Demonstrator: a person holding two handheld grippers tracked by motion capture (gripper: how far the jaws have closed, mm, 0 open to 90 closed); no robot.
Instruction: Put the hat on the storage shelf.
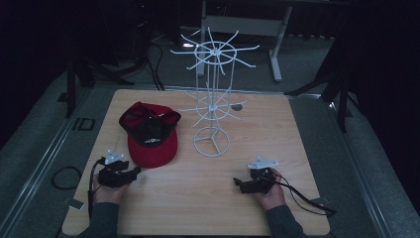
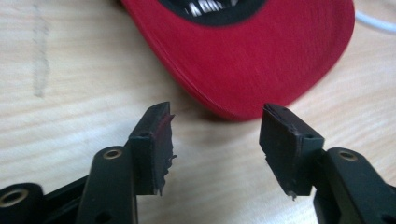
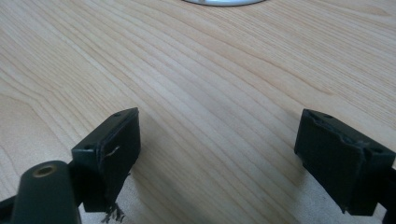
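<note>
Red cap (image 1: 150,135) lies on the wooden table (image 1: 208,198), left of centre, brim toward the person, and the left gripper (image 1: 132,173) sits just below that brim with its jaws spread and empty. From the left gripper view the brim's curved edge (image 2: 243,70) sits just ahead of the gap between the two pads — close, but not yet between them. Over on the other side, the right gripper (image 1: 238,184) rests near the table's front right, jaws wide apart and holding nothing, bare wood ahead of it. Behind the cap stands the white wire rack (image 1: 213,99), its round base (image 1: 212,142) just right of the brim and its hooks fanning out at two levels. The step in hand looks like a grab on the brim: best to slide the left gripper forward low and level, so one pad goes under the edge and one over, then close on the stiff part rather than the soft crown. Room is good — open table lies in front of both hands, and the right side is free for a supporting reach. The tight spot is the rack base beside the cap, and the lower hooks could snag the cap on a lift, so bring it up before swinging it across.
</note>
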